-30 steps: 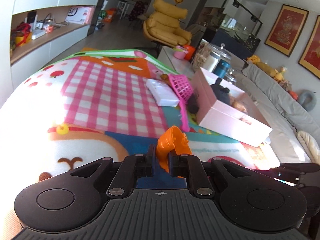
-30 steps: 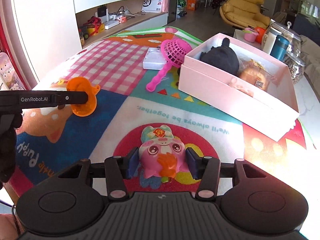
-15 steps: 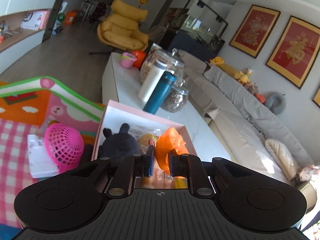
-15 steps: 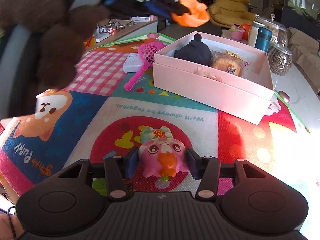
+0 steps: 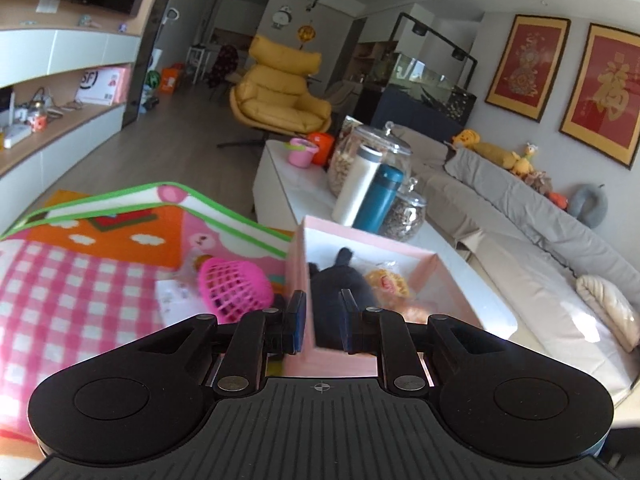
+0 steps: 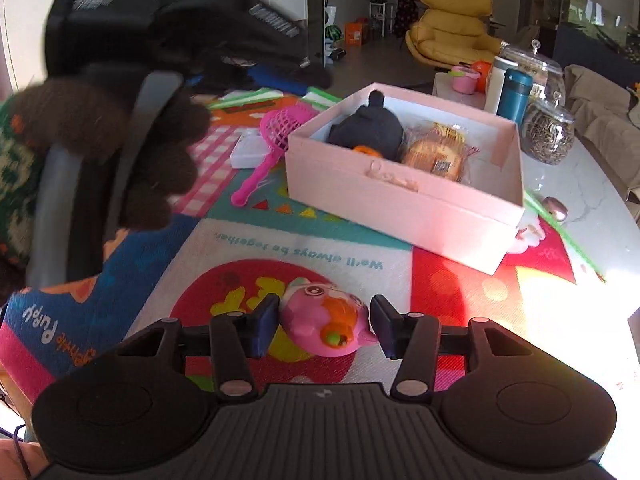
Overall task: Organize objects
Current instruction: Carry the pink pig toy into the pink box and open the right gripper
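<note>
The left tongs (image 5: 320,326) hung empty, slightly parted, over the pink cardboard box (image 6: 404,204) (orange piece inside); the right tongs (image 6: 324,326), closing on the pink pig toy (image 6: 326,326), needed to carry it boxward.

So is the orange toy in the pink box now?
Yes, in. The orange toy lies inside the pink box, beside the black plush.

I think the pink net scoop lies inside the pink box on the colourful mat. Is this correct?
Not quite. The pink net scoop lies outside the pink box, beside its left wall, on the colourful mat. The right wrist view shows this clearly.
</note>
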Available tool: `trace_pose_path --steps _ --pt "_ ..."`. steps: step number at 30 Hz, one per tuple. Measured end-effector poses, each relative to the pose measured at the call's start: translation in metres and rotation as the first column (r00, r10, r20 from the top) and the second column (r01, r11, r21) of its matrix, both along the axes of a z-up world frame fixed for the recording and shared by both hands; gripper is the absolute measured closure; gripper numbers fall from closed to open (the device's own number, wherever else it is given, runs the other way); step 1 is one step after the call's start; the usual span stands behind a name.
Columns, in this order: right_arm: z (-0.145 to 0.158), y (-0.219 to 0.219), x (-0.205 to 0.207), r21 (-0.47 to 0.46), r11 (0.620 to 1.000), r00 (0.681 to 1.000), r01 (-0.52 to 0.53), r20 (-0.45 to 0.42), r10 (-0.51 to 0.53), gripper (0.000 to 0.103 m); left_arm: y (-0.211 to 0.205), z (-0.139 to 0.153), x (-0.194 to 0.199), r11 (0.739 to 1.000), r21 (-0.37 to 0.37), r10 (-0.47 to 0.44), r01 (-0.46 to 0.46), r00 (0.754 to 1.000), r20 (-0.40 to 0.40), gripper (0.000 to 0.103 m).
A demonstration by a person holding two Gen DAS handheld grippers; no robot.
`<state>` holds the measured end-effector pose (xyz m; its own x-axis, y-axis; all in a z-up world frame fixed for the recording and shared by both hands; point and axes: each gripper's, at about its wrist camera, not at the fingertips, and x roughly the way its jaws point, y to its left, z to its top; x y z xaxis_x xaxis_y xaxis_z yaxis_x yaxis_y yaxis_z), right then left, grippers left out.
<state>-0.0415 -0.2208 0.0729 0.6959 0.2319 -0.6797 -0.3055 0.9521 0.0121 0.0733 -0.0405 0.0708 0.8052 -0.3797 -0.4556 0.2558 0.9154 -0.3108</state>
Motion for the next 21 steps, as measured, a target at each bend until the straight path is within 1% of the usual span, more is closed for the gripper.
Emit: trace_pose_path --steps 1,3,4,7,9,11,13,14,16,17,20,21 --pt "0.011 -0.004 0.003 0.002 1.000 1.000 0.003 0.021 -0.003 0.061 0.007 -0.005 -0.008 1.000 0.025 0.001 -0.001 1.000 0.000 0.084" --pt "0.034 -0.015 0.018 0.009 0.999 0.998 0.032 0.054 -0.033 0.061 0.018 -0.017 -0.021 0.999 0.054 0.001 0.000 1.000 -0.019 0.084" --pt "0.044 -0.020 0.029 0.011 0.999 0.997 0.051 0.065 -0.052 0.061 0.023 -0.024 -0.026 0.999 0.054 -0.003 0.005 0.999 -0.038 0.084" --pt "0.067 -0.034 0.076 0.025 0.993 0.990 0.118 0.072 -0.119 0.061 0.033 -0.044 -0.035 0.999 0.012 -0.031 0.033 0.995 -0.095 0.084" --pt "0.071 -0.044 0.110 0.037 0.987 0.987 0.158 0.032 -0.160 0.061 0.038 -0.051 -0.039 0.999 -0.014 -0.046 0.045 0.992 -0.117 0.084" --pt "0.069 -0.048 0.128 0.029 0.981 0.981 0.194 -0.022 -0.193 0.061 0.043 -0.053 -0.046 0.999 -0.017 -0.052 0.050 0.992 -0.118 0.084" --pt "0.065 -0.043 0.120 0.013 0.989 0.989 0.148 -0.020 -0.148 0.060 0.046 -0.052 -0.053 0.999 0.002 -0.046 0.046 0.992 -0.122 0.084" --pt "0.061 -0.039 0.111 -0.004 0.992 0.992 0.126 -0.015 -0.126 0.058 0.047 -0.051 -0.056 0.999 0.018 -0.036 0.038 0.991 -0.127 0.084" --pt "0.049 -0.031 0.092 -0.034 0.995 0.995 0.097 -0.022 -0.098 0.032 0.045 -0.050 -0.060 0.998 0.053 -0.018 0.025 0.990 -0.138 0.084" --pt "0.040 -0.027 0.083 -0.046 0.995 0.996 0.086 -0.033 -0.087 0.030 0.044 -0.050 -0.061 0.998 0.061 -0.017 0.027 0.989 -0.146 0.084" --pt "0.010 -0.016 0.065 -0.084 0.995 0.992 0.060 -0.103 -0.069 0.027 0.040 -0.050 -0.060 0.997 0.069 -0.031 0.044 0.985 -0.171 0.084" --pt "-0.001 -0.012 0.061 -0.089 0.995 0.990 0.047 -0.126 -0.058 0.024 0.038 -0.049 -0.061 0.996 0.075 -0.037 0.050 0.985 -0.170 0.084"
